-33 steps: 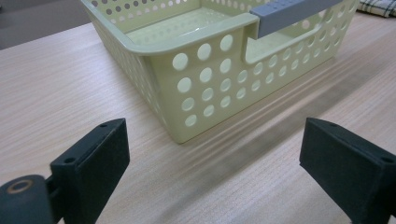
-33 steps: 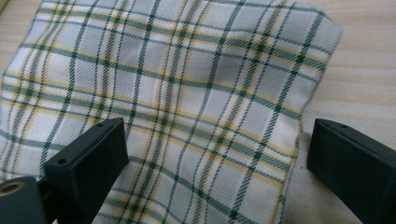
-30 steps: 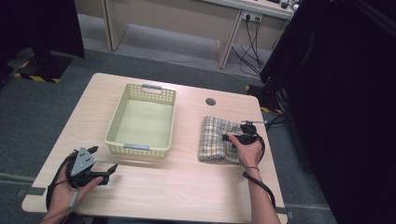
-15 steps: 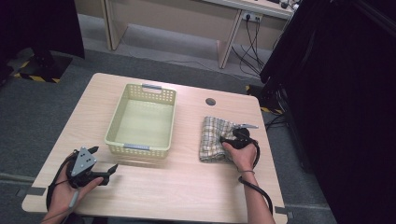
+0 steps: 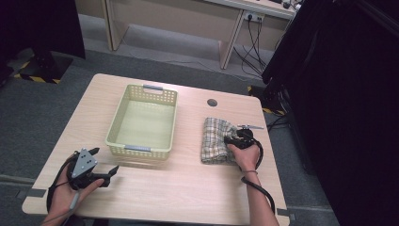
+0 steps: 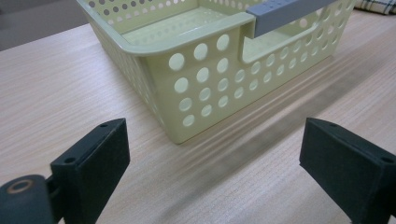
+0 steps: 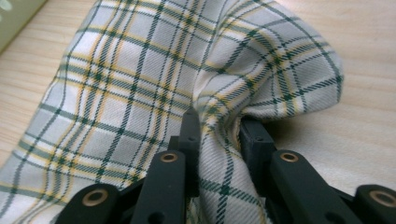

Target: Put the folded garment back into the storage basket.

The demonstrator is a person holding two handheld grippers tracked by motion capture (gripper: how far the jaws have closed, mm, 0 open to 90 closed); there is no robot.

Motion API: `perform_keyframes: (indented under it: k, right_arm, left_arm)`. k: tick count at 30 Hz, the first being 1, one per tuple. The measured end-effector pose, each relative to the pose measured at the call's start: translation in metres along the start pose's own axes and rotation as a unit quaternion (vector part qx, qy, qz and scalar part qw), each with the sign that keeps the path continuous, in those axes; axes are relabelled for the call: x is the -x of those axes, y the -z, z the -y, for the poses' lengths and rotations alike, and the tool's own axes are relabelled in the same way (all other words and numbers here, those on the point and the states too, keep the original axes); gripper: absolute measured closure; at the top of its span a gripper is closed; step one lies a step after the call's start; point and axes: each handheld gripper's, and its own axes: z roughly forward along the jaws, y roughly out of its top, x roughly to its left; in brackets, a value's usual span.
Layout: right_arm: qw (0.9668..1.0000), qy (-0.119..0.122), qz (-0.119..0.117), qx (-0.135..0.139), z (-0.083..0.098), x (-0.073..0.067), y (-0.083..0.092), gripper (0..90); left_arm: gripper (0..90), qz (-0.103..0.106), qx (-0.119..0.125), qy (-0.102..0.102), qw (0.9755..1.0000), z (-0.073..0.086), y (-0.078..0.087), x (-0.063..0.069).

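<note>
Right gripper (image 7: 217, 135), jaws just closed, pinches a raised fold of the checked cloth (image 5: 217, 140) at centre right of the desk (image 5: 188, 188). Lift slowly, keeping the fold clamped, toward the basket (image 5: 141, 150). Left gripper (image 6: 215, 154) rests with jaws apart, lower left.

Right tongs (image 7: 218, 135) have just been closing; jaws now pinch raised fold of checked cloth (image 7: 140, 84), bunching it. Right hand (image 5: 245, 153) drew slightly back along cloth's edge.
</note>
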Motion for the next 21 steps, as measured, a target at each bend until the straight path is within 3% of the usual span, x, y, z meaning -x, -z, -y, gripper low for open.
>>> perform_keyframes:
  k: [5,11,16,21]
  right_arm:
    - [0.9985,-0.041,-0.033,-0.018,-0.004,0.006,0.001,77.5]
    - [0.9942,-0.081,-0.07,-0.008,-0.009,0.008,0.007,78.1]
    - [0.9913,-0.096,-0.09,-0.005,-0.016,0.006,0.017,78.2]
    - [0.9918,-0.088,-0.092,-0.008,-0.025,-0.004,0.026,78.2]
  left_arm:
    - [8.0,0.0,0.0,0.001,1.0,0.0,0.0,0.0]
    - [8.0,0.0,0.001,0.002,1.0,0.0,0.0,0.0]
    - [8.0,0.0,0.001,0.0,1.0,0.0,0.0,0.0]
    - [8.0,0.0,0.0,-0.001,1.0,0.0,0.0,0.0]
